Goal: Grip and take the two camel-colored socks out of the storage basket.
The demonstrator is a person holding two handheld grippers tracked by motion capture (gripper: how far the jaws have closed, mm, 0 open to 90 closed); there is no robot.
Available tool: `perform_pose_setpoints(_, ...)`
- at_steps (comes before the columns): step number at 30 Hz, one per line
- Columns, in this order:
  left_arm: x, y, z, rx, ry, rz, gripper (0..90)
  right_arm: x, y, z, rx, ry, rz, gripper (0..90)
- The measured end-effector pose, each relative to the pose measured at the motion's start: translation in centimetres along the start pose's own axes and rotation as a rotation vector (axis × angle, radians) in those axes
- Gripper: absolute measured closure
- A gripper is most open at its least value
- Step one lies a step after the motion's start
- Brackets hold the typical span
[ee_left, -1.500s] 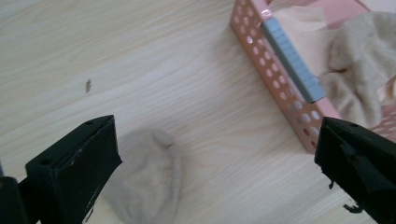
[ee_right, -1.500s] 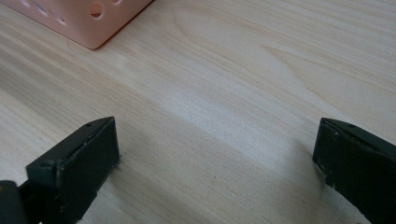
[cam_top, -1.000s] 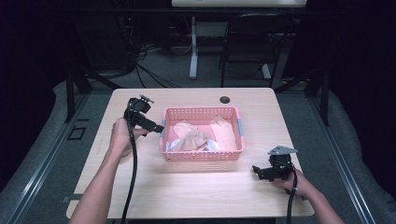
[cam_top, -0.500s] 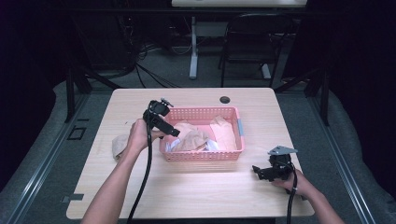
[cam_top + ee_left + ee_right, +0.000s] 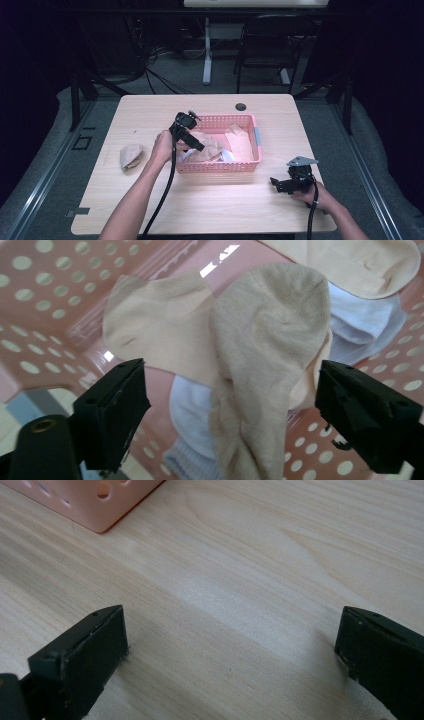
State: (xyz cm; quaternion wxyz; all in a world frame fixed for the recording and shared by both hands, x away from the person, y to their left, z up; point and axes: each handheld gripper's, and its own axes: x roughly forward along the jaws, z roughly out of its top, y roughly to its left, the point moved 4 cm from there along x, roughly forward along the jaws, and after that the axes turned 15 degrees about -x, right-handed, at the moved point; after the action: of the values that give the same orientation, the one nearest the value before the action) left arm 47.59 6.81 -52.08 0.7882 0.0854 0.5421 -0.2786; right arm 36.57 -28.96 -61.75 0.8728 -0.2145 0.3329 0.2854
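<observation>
- The left hand-held gripper (image 5: 199, 146) reaches into the pink basket (image 5: 256, 145) from its left end; the basket stands mid-bench.
- Its jaws have just been closing but remain released. The left gripper view shows a beige sock (image 5: 265, 355) hanging between them with clear gaps on both sides, neither pad touching it.
- That view also shows what the high view blurs together: a thin tan sock (image 5: 155, 330) flat against the basket wall, a white sock (image 5: 192, 412) beneath the beige one, another white one (image 5: 367, 322) at the right, and a cream sock (image 5: 360, 262) along the top.
- The high view adds a lone sock (image 5: 131, 156) lying on the bench near its left edge, well apart from the basket.
- The right hand-held gripper (image 5: 276, 184) rests near the bench's front right corner, apart from the basket.
- The right gripper view shows its jaws spread wide over bare wood (image 5: 240, 580), grasping nothing, with a basket corner (image 5: 95, 500) at the upper left.
</observation>
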Motion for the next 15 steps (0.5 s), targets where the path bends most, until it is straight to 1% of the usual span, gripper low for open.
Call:
perform_pose_setpoints(2,0.6,-0.2,-0.1,-0.003,0.021,0.001,19.5,0.0,0.0,0.0,0.001,-0.001,-0.001,0.0)
perform_pose_setpoints(3,0.8,-0.3,-0.1,-0.011,0.020,0.001,21.1,0.0,0.0,0.0,0.001,-0.001,-0.001,0.0)
perform_pose_setpoints(4,1.0,-0.3,-0.2,-0.011,0.029,0.000,22.1,0.0,0.0,0.0,-0.002,0.003,0.001,0.0)
perform_pose_setpoints(8,1.9,-0.7,-0.5,-0.002,0.064,0.007,28.5,0.0,0.0,0.0,0.001,-0.002,0.002,0.0)
perform_pose_setpoints(9,1.9,-0.7,-0.5,-0.002,0.064,0.007,30.3,0.0,0.0,0.0,0.001,-0.001,-0.001,0.0)
perform_pose_setpoints(10,2.4,-0.8,-0.7,0.005,0.087,0.011,32.5,0.0,0.0,0.0,0.000,-0.001,0.000,0.0)
perform_pose_setpoints(11,2.6,-0.9,-0.8,0.004,0.096,0.012,34.2,0.0,0.0,0.0,-0.004,0.003,0.001,0.0)
perform_pose_setpoints(12,2.9,-0.9,-0.9,0.002,0.105,0.019,36.9,0.0,0.0,0.0,0.000,0.000,0.000,0.0)
perform_pose_setpoints(13,3.1,-1.0,-0.9,-0.001,0.117,0.035,40.9,0.0,0.0,0.0,-0.003,0.003,0.001,0.0)
perform_pose_setpoints(15,3.3,-1.0,-1.0,-0.001,0.123,0.040,49.3,0.0,0.0,0.0,0.000,-0.001,0.000,0.0)
